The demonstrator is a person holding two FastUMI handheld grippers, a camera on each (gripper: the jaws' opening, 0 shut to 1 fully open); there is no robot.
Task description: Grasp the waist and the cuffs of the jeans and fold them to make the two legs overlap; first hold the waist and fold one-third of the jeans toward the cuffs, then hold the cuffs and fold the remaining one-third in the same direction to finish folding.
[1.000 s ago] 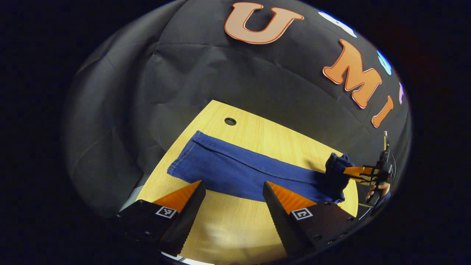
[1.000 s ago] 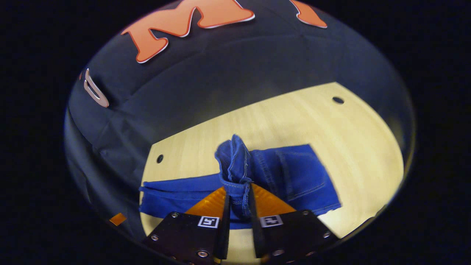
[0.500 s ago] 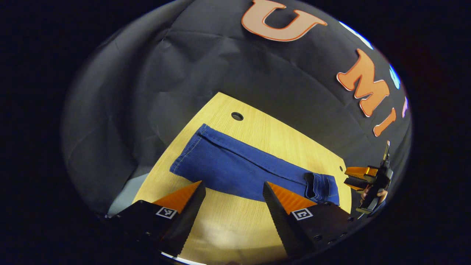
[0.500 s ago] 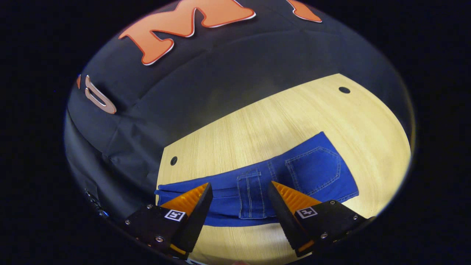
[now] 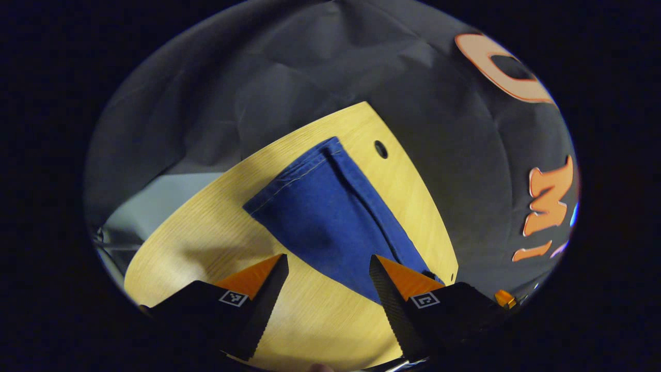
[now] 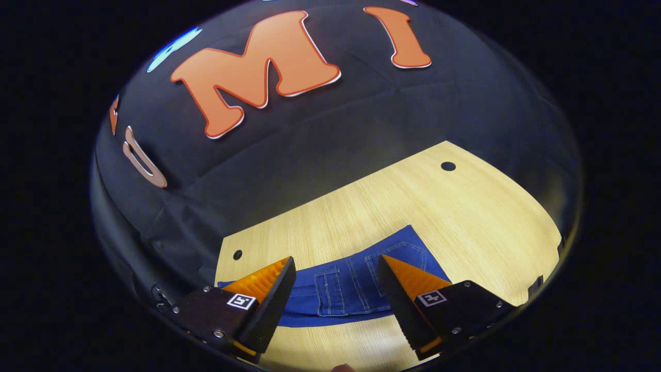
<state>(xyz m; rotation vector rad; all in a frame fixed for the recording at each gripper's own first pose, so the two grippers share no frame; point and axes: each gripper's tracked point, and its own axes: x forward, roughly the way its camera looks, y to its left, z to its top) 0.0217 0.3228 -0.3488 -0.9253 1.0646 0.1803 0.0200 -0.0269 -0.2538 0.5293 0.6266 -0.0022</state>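
Two grippers hang over a pale wooden table (image 5: 206, 243), and neither has anything between its fingers. No bin, box or basket sits on the table; it carries just the blue jeans (image 5: 330, 217), lying flat on the wood with the two legs stacked one over the other. In the left gripper view the cuffs (image 5: 289, 181) point toward the table's far corner, just beside a small round hole (image 5: 381, 149) in the wood, and the legs run back from there toward the camera. The left gripper (image 5: 328, 266) is spread wide, released, its two fingers (image 5: 261, 276) framing the near stretch of the legs; they stand above the denim and the bare wood, though from here I cannot tell whether the tips touch the cloth. In the right gripper view the waist end of the jeans (image 6: 356, 287) lies near the table's front edge, a back pocket (image 6: 397, 258) with pale stitching facing up and a seamed panel beside it. The right gripper (image 6: 335, 268) is likewise let go, its fingers (image 6: 405, 279) well apart with the waist end showing in the gap between them. Two more round holes mark the wood in this view, one (image 6: 448, 166) at the far right corner and one (image 6: 237, 254) at the left, near where the legs trail off. Dark cloth (image 6: 320, 139) hangs behind the table.
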